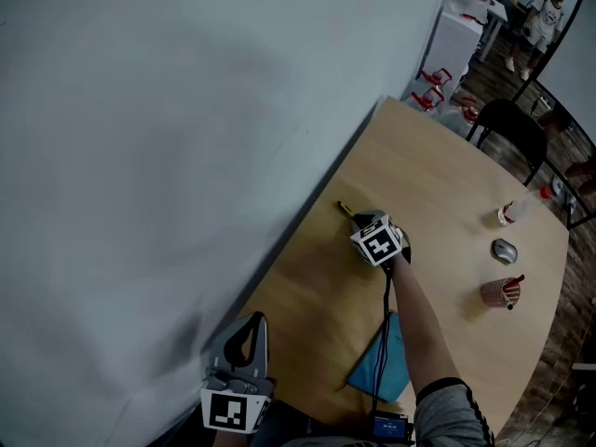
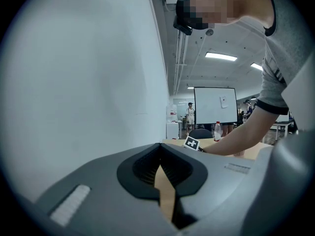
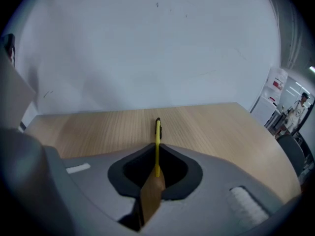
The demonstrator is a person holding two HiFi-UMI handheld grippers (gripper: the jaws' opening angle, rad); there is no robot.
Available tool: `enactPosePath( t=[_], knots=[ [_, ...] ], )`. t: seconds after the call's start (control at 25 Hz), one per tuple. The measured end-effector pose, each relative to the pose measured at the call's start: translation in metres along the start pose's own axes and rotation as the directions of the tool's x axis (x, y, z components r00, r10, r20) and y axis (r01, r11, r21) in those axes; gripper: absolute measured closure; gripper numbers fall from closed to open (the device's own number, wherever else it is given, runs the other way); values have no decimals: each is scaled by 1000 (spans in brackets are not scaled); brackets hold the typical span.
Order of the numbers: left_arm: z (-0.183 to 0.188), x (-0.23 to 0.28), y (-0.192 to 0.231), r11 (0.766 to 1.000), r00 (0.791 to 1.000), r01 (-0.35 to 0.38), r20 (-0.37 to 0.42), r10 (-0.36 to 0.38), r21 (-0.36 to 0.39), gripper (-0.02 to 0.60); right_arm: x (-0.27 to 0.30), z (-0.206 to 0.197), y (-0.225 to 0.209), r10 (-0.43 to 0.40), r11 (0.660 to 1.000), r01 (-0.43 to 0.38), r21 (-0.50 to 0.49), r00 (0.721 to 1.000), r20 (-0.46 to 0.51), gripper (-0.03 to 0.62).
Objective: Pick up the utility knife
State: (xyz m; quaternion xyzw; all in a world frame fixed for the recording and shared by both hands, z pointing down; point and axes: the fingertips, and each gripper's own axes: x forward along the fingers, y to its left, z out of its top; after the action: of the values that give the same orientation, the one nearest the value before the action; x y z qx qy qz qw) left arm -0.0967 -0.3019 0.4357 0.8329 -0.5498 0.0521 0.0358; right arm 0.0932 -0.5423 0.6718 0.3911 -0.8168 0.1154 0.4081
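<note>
Well, the wooden table stood against a pale wall in a big room. The right gripper had its jaws squeezed on the thin yellow utility knife, by the table's wall side. The left gripper had its jaws pressed together, with nothing in them. Only the head view showed a flat blue thing on the table. Only the left gripper view showed a whiteboard.

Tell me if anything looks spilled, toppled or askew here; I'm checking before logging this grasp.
Nothing stands out. The utility knife sits straight, on edge, in the right gripper's closed jaws; the bottle stands upright on the table, and no spill shows.
</note>
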Motion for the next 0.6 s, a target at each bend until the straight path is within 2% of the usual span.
enactPosePath(
  t=[0.24,0.6],
  knots=[
    [4,-5,0,1000,1000,-8,7,8,5,561,-9,-4,8,13,997,-15,81,1000,27,568],
    [13,-15,-4,1000,1000,-3,28,3,13,561,-40,2,24,23,968,-50,244,993,116,568]
  ],
)
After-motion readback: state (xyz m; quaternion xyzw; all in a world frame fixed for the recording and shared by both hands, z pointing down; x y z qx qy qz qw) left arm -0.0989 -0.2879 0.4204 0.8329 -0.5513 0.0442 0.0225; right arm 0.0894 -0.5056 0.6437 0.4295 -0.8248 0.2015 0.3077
